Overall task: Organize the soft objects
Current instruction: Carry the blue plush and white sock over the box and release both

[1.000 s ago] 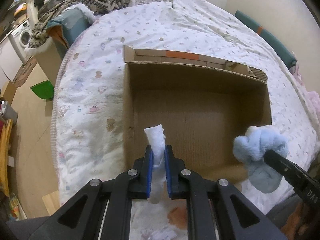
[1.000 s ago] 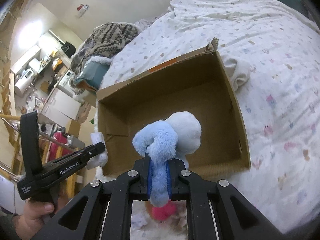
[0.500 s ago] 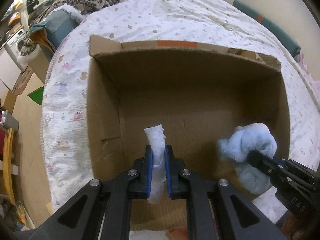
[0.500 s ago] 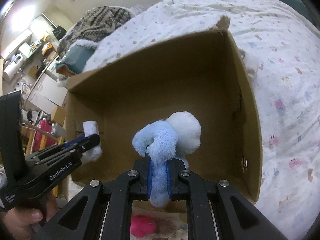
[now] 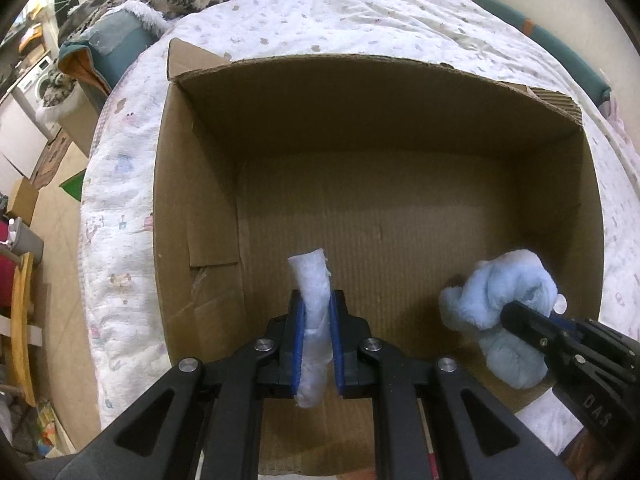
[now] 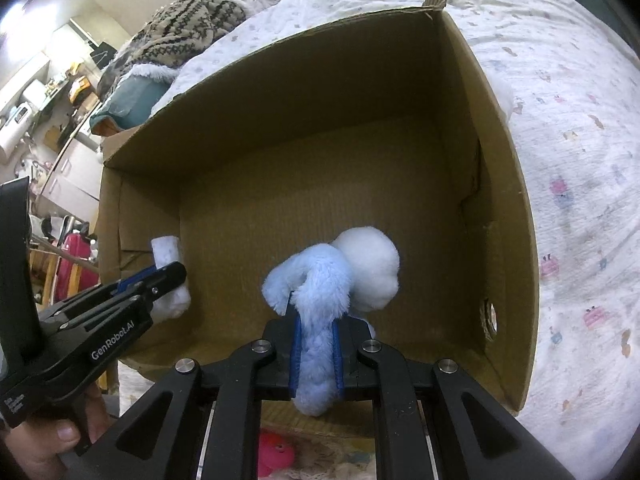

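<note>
Left wrist view: the left gripper (image 5: pixel 316 312), at lower centre of the frame, is clamped on a white fleecy strip (image 5: pixel 313 300) that stands up between its blue pads (image 5: pixel 299 344), held inside the open cardboard box (image 5: pixel 192 216). At lower right, the right gripper (image 5: pixel 516 316) pinches a pale blue plush toy (image 5: pixel 500 304) near the box's right wall. Right wrist view: the right gripper (image 6: pixel 316 312) is closed on the blue plush toy (image 6: pixel 316 296), whose white rounded part (image 6: pixel 370 268) sits above the box floor. At lower left a hand (image 6: pixel 36 448) holds the left gripper (image 6: pixel 168 276). The box rests on a patterned white quilt (image 6: pixel 580 128); a pink toy (image 6: pixel 272 452) lies at the bottom edge.
</note>
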Action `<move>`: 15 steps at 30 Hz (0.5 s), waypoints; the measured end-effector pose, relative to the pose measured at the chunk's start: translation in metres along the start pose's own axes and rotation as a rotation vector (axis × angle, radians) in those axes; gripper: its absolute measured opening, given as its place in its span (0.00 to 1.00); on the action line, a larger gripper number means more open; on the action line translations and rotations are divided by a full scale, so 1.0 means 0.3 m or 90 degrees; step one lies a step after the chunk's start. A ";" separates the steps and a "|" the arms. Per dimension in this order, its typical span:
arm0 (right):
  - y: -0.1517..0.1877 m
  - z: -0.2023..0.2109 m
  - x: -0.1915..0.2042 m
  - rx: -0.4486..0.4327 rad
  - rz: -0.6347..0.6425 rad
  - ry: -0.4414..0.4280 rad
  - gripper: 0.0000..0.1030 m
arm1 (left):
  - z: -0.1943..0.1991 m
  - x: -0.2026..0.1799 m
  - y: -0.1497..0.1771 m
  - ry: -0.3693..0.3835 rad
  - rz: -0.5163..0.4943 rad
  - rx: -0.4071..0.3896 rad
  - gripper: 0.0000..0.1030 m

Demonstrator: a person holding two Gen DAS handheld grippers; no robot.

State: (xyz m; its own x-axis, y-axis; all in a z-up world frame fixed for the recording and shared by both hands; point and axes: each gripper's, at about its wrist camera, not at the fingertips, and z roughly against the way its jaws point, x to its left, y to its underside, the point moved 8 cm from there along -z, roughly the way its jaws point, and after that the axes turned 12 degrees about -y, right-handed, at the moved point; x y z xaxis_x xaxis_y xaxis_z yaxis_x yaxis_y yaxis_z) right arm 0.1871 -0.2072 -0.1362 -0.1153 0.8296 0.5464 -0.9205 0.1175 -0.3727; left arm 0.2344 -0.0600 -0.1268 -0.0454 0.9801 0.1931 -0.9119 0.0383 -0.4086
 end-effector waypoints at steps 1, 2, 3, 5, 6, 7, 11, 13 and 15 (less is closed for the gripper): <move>0.000 0.002 0.001 -0.001 0.000 -0.001 0.13 | 0.001 0.004 0.001 0.000 0.004 0.006 0.11; -0.005 0.002 0.004 -0.002 0.000 0.000 0.13 | 0.004 0.008 0.001 0.000 0.011 0.008 0.11; -0.004 0.005 0.004 -0.003 0.002 0.001 0.13 | 0.006 0.013 -0.004 -0.002 0.015 0.007 0.11; -0.007 0.007 0.010 -0.005 0.005 0.000 0.13 | 0.011 0.019 -0.010 -0.007 0.015 0.004 0.11; -0.008 0.010 0.013 -0.007 0.006 -0.001 0.13 | 0.011 0.020 -0.010 -0.007 0.016 0.005 0.11; -0.008 0.012 0.016 -0.010 0.008 -0.002 0.13 | 0.011 0.022 -0.009 -0.009 0.015 0.007 0.12; -0.013 0.028 0.029 -0.020 0.014 -0.006 0.16 | 0.017 0.025 -0.015 -0.008 0.014 0.013 0.16; -0.013 0.037 0.034 -0.023 0.018 -0.004 0.18 | 0.024 0.030 -0.015 -0.008 0.016 0.013 0.21; -0.016 0.046 0.039 -0.026 0.021 -0.008 0.18 | 0.029 0.043 -0.013 -0.008 0.020 0.013 0.28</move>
State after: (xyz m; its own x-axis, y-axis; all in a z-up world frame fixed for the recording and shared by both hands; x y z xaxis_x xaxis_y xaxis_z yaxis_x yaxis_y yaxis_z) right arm 0.1850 -0.2056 -0.1176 -0.1501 0.8266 0.5424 -0.9000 0.1128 -0.4210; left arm 0.2337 -0.0491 -0.1148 -0.0798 0.9782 0.1920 -0.9180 0.0029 -0.3965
